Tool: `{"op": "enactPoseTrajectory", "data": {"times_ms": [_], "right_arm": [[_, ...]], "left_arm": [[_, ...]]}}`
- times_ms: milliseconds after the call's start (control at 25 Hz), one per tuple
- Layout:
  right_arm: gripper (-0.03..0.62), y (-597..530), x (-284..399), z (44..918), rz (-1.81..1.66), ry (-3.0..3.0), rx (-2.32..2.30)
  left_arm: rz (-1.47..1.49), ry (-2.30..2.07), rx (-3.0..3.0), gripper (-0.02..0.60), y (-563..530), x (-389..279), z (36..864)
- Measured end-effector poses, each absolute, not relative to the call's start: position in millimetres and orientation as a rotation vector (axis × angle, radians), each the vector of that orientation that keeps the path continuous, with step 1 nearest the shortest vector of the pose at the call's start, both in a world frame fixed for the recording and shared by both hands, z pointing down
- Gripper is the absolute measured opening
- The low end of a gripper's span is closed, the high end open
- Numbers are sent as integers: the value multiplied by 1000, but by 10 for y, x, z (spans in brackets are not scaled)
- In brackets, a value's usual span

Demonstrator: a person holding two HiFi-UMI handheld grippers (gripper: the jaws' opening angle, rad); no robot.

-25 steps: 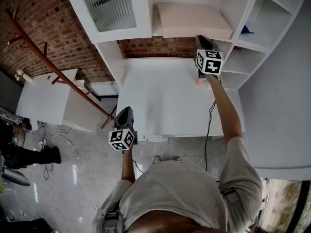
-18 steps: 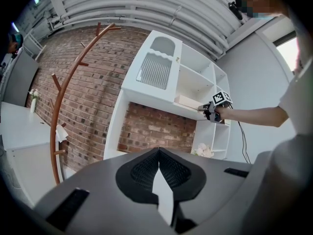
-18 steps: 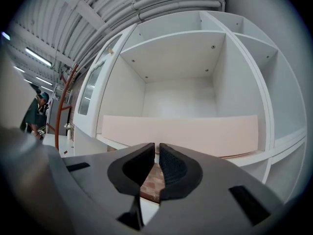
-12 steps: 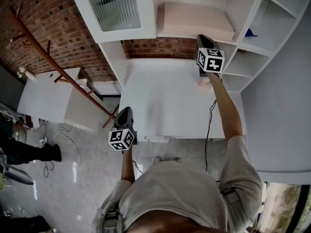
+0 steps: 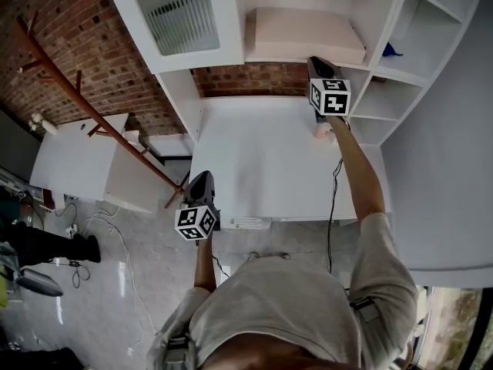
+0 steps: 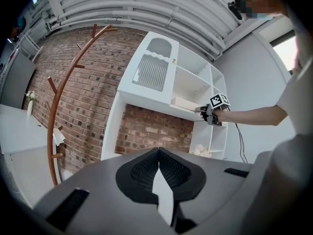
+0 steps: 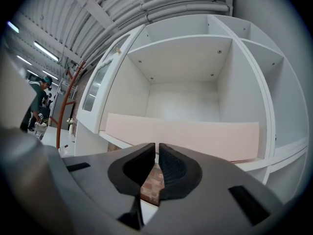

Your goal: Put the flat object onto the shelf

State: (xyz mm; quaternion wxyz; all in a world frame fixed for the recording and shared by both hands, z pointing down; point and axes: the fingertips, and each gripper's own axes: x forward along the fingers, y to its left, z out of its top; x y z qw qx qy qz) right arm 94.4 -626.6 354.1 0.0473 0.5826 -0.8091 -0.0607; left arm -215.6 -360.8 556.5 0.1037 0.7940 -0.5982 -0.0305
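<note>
The flat object is a pale pink board (image 5: 304, 33) lying flat in the open compartment of the white shelf unit (image 5: 385, 21); it also shows in the right gripper view (image 7: 186, 138) and, far off, in the left gripper view (image 6: 185, 103). My right gripper (image 5: 318, 66) is held level at the board's front edge, jaws shut with nothing between them (image 7: 156, 148); whether the tips touch the board I cannot tell. My left gripper (image 5: 202, 183) hangs off the white table's near-left corner, shut and empty (image 6: 158, 151).
A white table (image 5: 262, 160) stands under the shelf unit, against a brick wall. A cabinet door with ribbed glass (image 5: 176, 10) is left of the compartment. A red-brown coat stand (image 5: 92, 106) leans at left beside a low white table (image 5: 69, 156). A cable (image 5: 333, 206) hangs along the right arm.
Both grippers stay where they were, and the board has not shifted. Only the head camera's framing has drifted slightly.
</note>
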Motion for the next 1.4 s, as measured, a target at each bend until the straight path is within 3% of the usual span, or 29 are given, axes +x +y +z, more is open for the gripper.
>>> {"op": "enactPoseTrajectory", "data": {"times_ms": [920,1400], "right_arm": [[41,-4723,923,4209,-284,-2521,1705],[41,-3723,1238,4636,-259,-2472,1811]], "left_arm": [[-71,-1697,2380,15,-3436,-1916,5574],[-75,-1647,2403,15,-3359,-1796,5636]]}}
